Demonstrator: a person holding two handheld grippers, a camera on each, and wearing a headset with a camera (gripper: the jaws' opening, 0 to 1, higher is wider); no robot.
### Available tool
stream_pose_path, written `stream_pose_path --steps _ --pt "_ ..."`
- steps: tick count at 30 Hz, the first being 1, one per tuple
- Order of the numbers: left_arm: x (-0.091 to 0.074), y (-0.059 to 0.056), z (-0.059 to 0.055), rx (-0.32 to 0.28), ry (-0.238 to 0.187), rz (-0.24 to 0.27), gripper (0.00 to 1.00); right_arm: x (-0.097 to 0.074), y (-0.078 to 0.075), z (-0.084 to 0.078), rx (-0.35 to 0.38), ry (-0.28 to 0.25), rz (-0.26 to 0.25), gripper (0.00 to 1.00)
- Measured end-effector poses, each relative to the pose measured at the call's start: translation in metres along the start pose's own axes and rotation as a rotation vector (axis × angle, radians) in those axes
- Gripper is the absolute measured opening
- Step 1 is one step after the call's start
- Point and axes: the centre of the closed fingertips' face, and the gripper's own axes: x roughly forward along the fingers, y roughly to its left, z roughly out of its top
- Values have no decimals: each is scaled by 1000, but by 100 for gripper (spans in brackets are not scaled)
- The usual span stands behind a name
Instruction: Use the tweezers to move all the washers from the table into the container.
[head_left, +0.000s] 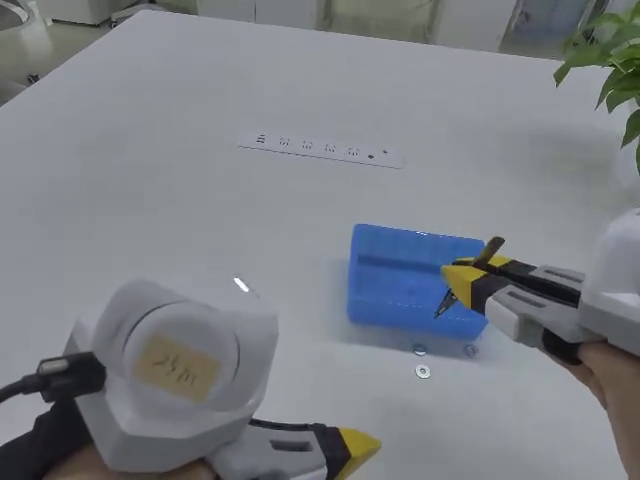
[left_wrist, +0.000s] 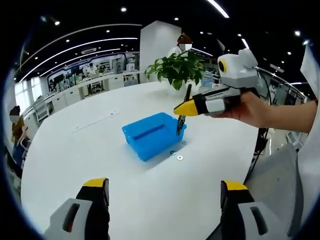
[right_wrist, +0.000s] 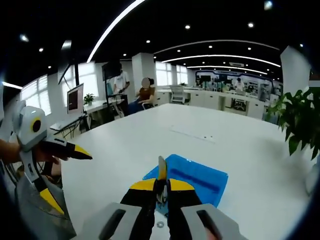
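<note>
The right gripper (head_left: 462, 277) comes in from the right side of the head view, a hand (head_left: 605, 375) around its grip. Its yellow-tipped jaws are clenched on a pair of slim dark metal tweezers (head_left: 468, 281). The tweezers' long axis slants from a blunt end up and to the right down to pointed tips at lower left. In the left gripper view the tweezers (left_wrist: 182, 111) stand close to upright, tips down, over the corner of the container nearest the washers. Whether the tips hold anything is too small to tell. In the right gripper view the tweezers (right_wrist: 161, 173) rise straight between the pressed-together jaws of the right gripper (right_wrist: 161, 186).

The shallow blue rectangular plastic container (head_left: 400, 262) sits on the white table (head_left: 150, 150), its long side running left to right in the head view. Three small silver metal washers (head_left: 423, 371) lie flat on the table just in front of the container's near right corner, close together but apart from one another.

The left gripper (head_left: 358, 443) is low at the near edge, well apart from the container. Its own view shows the jaws of the left gripper (left_wrist: 164, 186) spread wide with nothing between them.

A flush socket strip (head_left: 320, 148) lies farther back on the table, and a green leafy plant (head_left: 612, 55) stands at the far right.
</note>
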Motion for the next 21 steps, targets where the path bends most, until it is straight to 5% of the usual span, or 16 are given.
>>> stream_pose_path --steps 8,21 --pt "1 -3 -2 6 10 -5 94 11 8 -42 43 78 23 4" --pt "3 -4 -7 7 29 -9 94 19 2 -59 60 117 12 4"
